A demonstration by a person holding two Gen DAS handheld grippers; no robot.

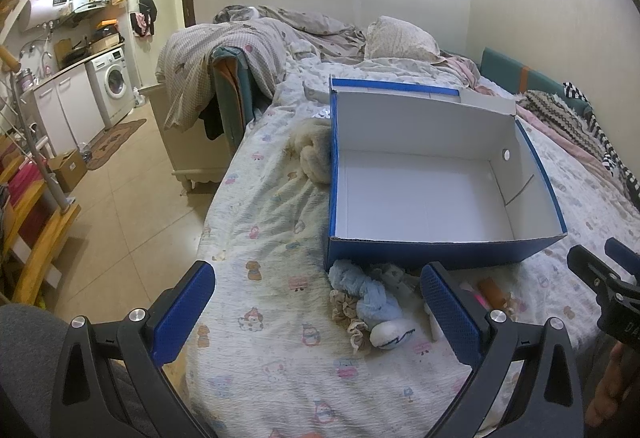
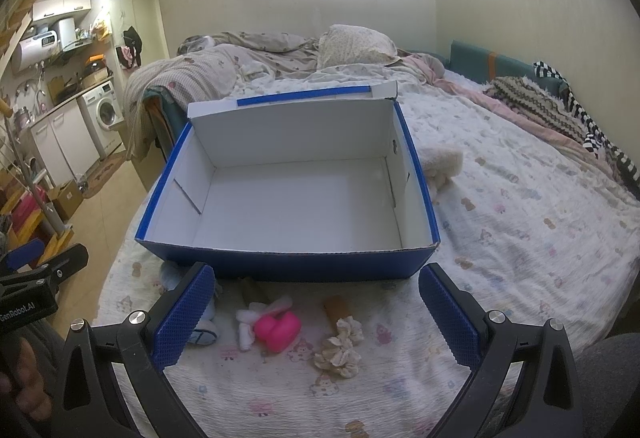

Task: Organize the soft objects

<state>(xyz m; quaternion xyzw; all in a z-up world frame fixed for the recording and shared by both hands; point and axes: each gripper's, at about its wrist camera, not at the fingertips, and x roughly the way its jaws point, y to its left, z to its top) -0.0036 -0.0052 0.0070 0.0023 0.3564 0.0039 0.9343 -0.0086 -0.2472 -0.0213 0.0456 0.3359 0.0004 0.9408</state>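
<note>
An open blue box (image 1: 440,254) with a white, empty inside stands on the bed; it also shows in the right wrist view (image 2: 288,266). In front of it lie soft items: a light blue plush (image 1: 370,294), a cream scrunchie (image 1: 348,312), a pink plush (image 2: 278,330), a second cream scrunchie (image 2: 340,350) and a brown roll (image 2: 336,308). A cream fluffy item (image 1: 314,154) lies beside the box (image 2: 442,164). My left gripper (image 1: 316,312) is open over the near items. My right gripper (image 2: 316,314) is open above the pink plush.
The bed sheet (image 1: 272,222) has a cartoon print. Rumpled quilts and a pillow (image 1: 400,38) lie at the far end. Striped and knitted clothes (image 2: 560,114) lie at the right. The bed's left edge drops to a tiled floor (image 1: 132,174) with a washing machine (image 1: 112,86).
</note>
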